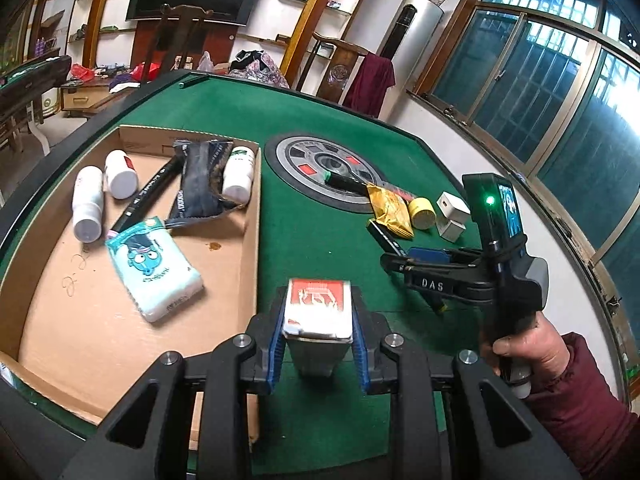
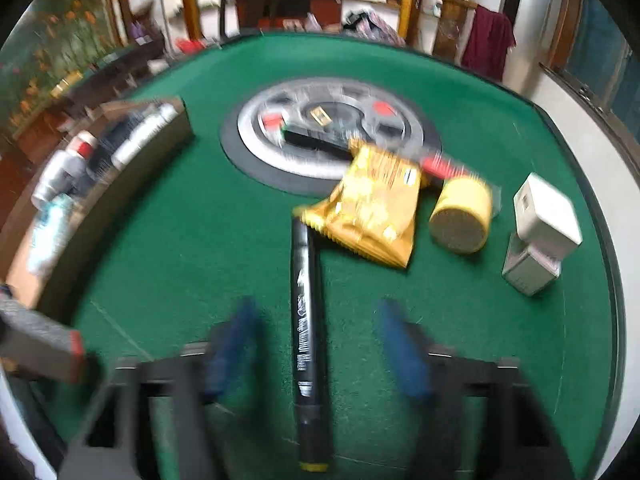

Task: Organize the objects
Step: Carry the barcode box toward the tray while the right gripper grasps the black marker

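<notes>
My left gripper (image 1: 318, 332) is shut on a red-and-white box (image 1: 316, 304), held upright just right of the cardboard tray (image 1: 248, 248). The tray holds two white bottles (image 1: 88, 204), a third bottle (image 1: 239, 176), a tissue pack (image 1: 154, 268), a black marker (image 1: 148, 196) and a dark packet (image 1: 200, 184). My right gripper (image 2: 316, 344) is blurred and points down at the green table; a black marker (image 2: 306, 320) lies between its blue fingers (image 2: 404, 348), which stand clear of it on both sides. In the left wrist view the right gripper (image 1: 394, 260) hovers beside a yellow packet (image 1: 392, 208).
On the felt lie a yellow snack packet (image 2: 372, 208), a yellow round jar (image 2: 460, 216), two white boxes (image 2: 544, 216), a red pen (image 2: 444, 166) and a green-capped black marker (image 2: 312, 140) on the round centre disc (image 2: 256, 120). A hand in a maroon sleeve (image 1: 528, 344) holds the right gripper.
</notes>
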{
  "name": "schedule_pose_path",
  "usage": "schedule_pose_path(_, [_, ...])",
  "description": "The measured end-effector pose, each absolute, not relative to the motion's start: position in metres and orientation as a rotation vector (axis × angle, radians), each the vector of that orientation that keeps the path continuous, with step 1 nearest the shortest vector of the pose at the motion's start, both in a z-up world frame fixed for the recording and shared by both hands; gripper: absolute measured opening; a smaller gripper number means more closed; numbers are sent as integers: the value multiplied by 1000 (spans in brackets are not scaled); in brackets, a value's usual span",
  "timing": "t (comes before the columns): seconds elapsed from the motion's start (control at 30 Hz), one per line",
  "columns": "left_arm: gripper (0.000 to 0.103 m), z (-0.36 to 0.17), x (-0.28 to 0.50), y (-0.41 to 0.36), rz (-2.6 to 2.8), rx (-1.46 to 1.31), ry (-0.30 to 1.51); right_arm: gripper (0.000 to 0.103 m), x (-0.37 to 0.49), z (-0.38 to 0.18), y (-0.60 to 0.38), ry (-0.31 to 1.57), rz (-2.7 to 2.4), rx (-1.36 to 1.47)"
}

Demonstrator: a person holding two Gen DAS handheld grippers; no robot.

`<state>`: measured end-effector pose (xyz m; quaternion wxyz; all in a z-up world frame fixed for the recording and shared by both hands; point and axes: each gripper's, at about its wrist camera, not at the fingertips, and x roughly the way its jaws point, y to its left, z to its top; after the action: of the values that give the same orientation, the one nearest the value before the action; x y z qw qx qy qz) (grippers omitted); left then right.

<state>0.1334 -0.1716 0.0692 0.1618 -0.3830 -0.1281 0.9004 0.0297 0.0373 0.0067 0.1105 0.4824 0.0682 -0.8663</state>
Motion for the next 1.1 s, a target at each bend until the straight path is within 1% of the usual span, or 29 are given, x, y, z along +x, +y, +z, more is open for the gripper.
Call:
schedule_pose_path(0.03, [26, 69, 133, -172, 2568, -1094, -365, 38, 28, 8, 35, 191, -2552, 1419])
schedule_pose_path(0.1, [26, 68, 133, -170, 2560, -1093, -360, 30, 27, 8, 34, 174, -2564, 1419])
schedule_pose_path(0.2, [26, 65, 132, -163, 2558, -1087, -325, 20, 27, 9, 36, 147, -2560, 1412])
schedule_pose_path(0.27, [27, 60, 128, -157, 2560, -1101, -298, 16, 29, 10, 38, 122, -2561, 1410])
schedule_pose_path(0.33, [29, 54, 123, -150, 2558, -1119, -275, 16, 28, 7, 37, 91, -2566, 1404])
schedule_pose_path(0.43, [29, 42, 112, -133, 2596, -1160, -187, 16, 31, 7, 38, 56, -2562, 1399])
schedule_pose_path(0.5, [26, 35, 107, -130, 2595, -1179, -178, 16, 36, 9, 41, 19, -2546, 1396])
schedule_pose_path(0.7, [26, 50, 116, -141, 2584, -1094, -233, 16, 50, 19, 46, -103, -2495, 1334])
schedule_pose_path(0.87, [26, 74, 126, -170, 2598, -1033, -325, 16, 56, 40, 44, -207, -2455, 1243])
schedule_pose_path(1.1, [26, 97, 139, -227, 2700, -968, -428, 17, 71, 80, 15, -213, -2424, 1065])
